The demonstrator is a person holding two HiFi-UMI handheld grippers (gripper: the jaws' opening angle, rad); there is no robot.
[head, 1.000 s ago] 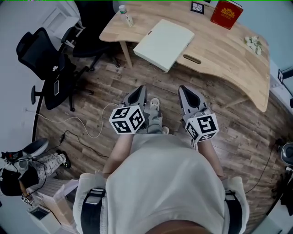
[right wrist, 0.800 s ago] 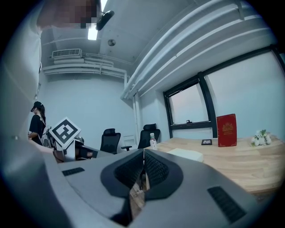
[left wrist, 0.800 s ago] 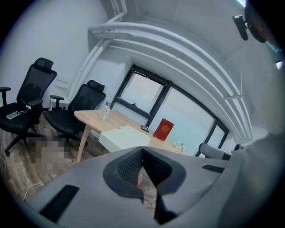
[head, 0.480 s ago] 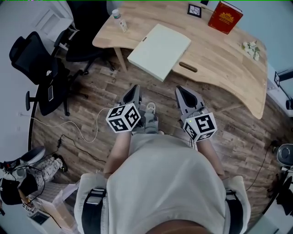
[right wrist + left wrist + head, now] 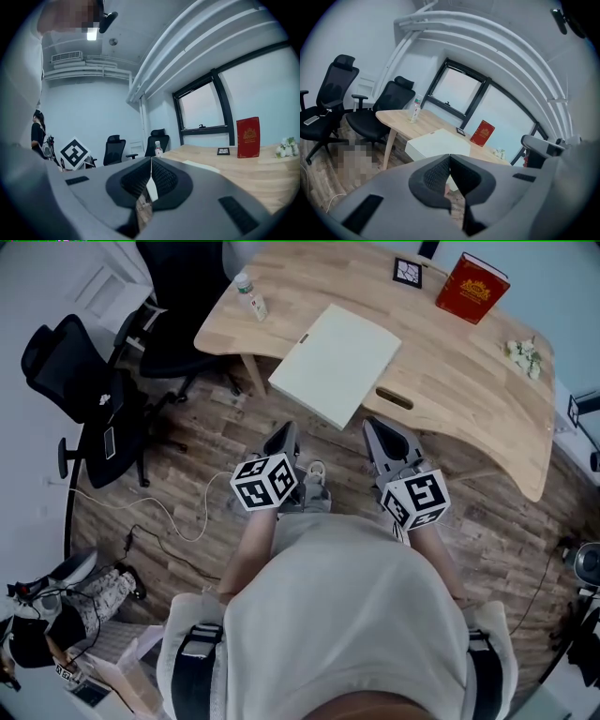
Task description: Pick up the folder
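The folder is a thick cream-white slab lying on the wooden desk, one corner hanging over the near edge. It also shows as a pale block in the left gripper view and as a thin sliver in the right gripper view. My left gripper is held in front of me over the floor, short of the desk, jaws shut and empty. My right gripper is beside it, just below the desk edge, jaws also shut with nothing in them. Both point toward the folder.
On the desk stand a plastic bottle, a red book, a small framed picture and white flowers. Two black office chairs stand to the left. A white cable lies on the wood floor.
Both grippers and I have moved closer to the desk; the folder now lies nearer the gripper tips. Jaws stayed shut.
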